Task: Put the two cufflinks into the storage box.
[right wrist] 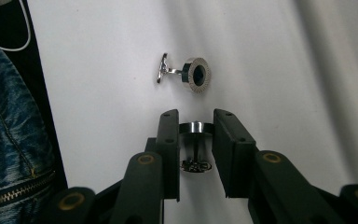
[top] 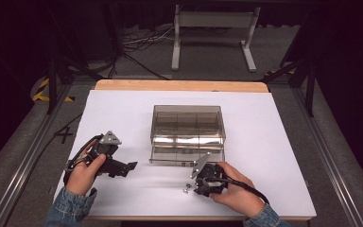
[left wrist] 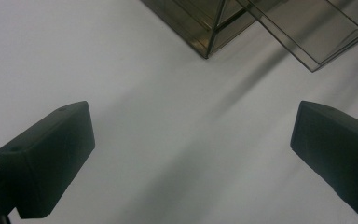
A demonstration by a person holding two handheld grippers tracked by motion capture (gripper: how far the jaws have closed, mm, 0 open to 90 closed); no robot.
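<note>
My right tool point(right wrist: 196, 140) brackets one cufflink point(right wrist: 196, 127) on the near bench point(top: 264, 156), jaws narrowed but apparently not yet pinching; squeeze squarely across its head, left tool point(left wrist: 191, 154) spread idle.

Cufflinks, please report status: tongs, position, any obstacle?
Left tongs open, idle. Right tongs around one cufflink, contact unclear. Second cufflink loose just beyond. Clear drawer box apart, path free.

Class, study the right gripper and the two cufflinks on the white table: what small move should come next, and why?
Probably finish closing the right gripper: one cufflink sits between its jaws, seemingly not yet pinched. Then lift it toward the clear box's open drawer. The second cufflink lies just beyond.
</note>
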